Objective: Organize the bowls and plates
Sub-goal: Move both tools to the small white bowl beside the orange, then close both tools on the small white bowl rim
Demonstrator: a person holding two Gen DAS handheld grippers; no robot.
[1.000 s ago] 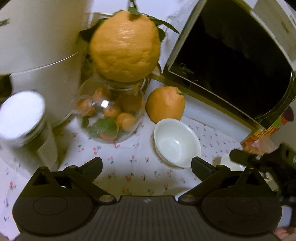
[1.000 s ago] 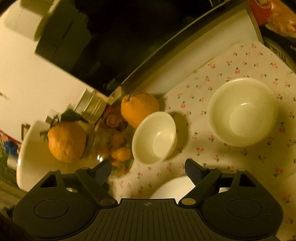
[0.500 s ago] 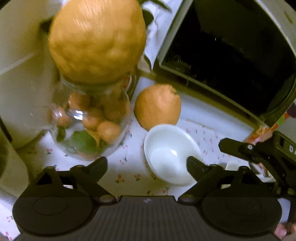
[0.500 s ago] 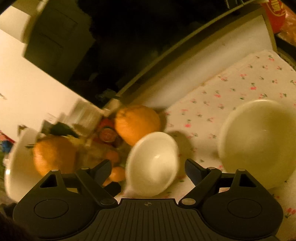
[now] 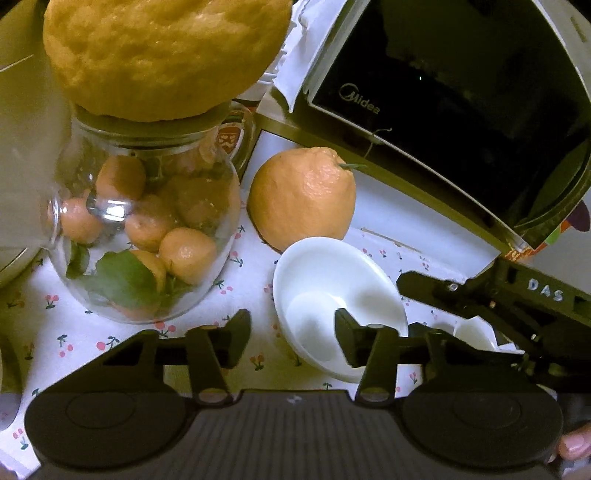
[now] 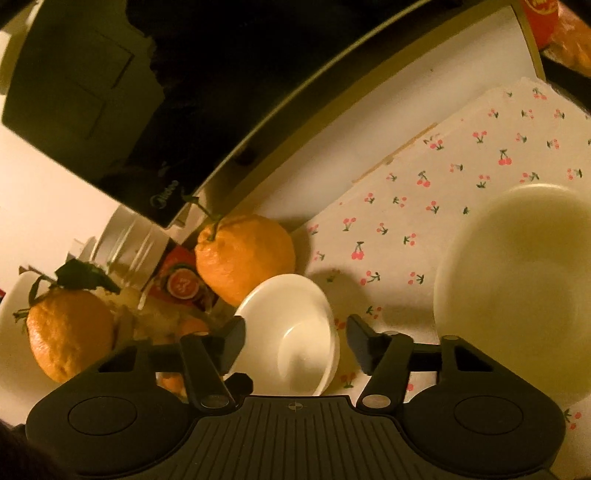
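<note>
A small white bowl point(image 5: 332, 291) sits on the cherry-print cloth in front of a big orange point(image 5: 301, 197). My left gripper point(image 5: 291, 338) is open; its right finger is over the bowl's inside, its left finger outside the near rim. In the right wrist view the same small bowl point(image 6: 291, 332) lies between the open fingers of my right gripper point(image 6: 295, 343). A larger white bowl point(image 6: 517, 280) sits to the right of it. The right gripper's body point(image 5: 498, 306) shows at right in the left wrist view.
A glass jar of small oranges point(image 5: 144, 229) with a large citrus fruit point(image 5: 162, 51) on top stands to the left. A black Midea microwave point(image 5: 461, 92) stands behind. A red snack package point(image 6: 554, 29) is at the far right. A red-lidded jar point(image 6: 181, 284) stands behind the orange.
Both grippers have moved in close to the small white bowl; it now sits between the fingers of each. The left gripper's jaws have narrowed.
</note>
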